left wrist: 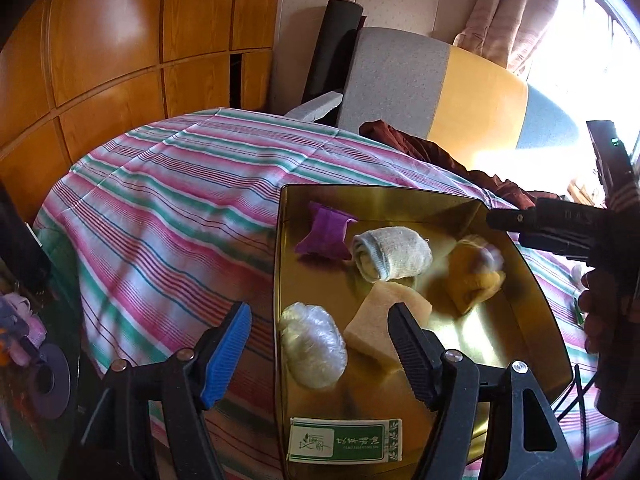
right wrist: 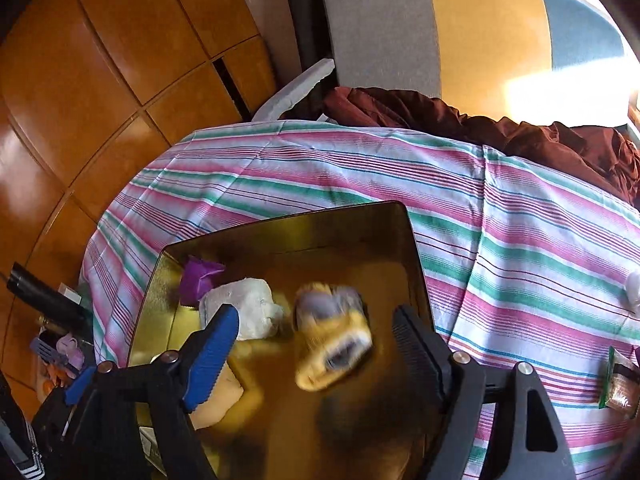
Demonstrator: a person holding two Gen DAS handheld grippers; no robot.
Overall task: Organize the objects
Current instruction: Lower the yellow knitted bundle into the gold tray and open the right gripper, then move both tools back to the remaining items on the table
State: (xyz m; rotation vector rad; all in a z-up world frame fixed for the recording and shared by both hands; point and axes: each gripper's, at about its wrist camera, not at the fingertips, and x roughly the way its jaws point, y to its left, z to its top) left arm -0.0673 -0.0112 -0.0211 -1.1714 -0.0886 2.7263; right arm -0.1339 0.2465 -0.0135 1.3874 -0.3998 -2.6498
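Note:
A gold metal tray (left wrist: 520,344) (right wrist: 280,232) lies on the striped bedspread. In it are a purple pouch (left wrist: 326,232) (right wrist: 198,278), a rolled white sock (left wrist: 394,254) (right wrist: 248,310), a beige sponge (left wrist: 376,330) (right wrist: 218,400), a clear plastic bundle (left wrist: 312,346) and a yellow rolled sock (left wrist: 474,274) (right wrist: 334,340), blurred, between my right gripper's fingers without touching them. My left gripper (left wrist: 320,356) is open above the tray's near left part. My right gripper (right wrist: 316,356) is open over the tray and also shows in the left wrist view (left wrist: 540,228).
The striped bedspread (left wrist: 168,208) (right wrist: 520,240) covers the bed. A dark red cloth (right wrist: 520,128) lies at its far edge before a grey and yellow headboard (left wrist: 440,80). A snack packet (right wrist: 620,384) and a white thing (right wrist: 634,284) lie at right. Wooden wardrobe (left wrist: 120,40) stands left.

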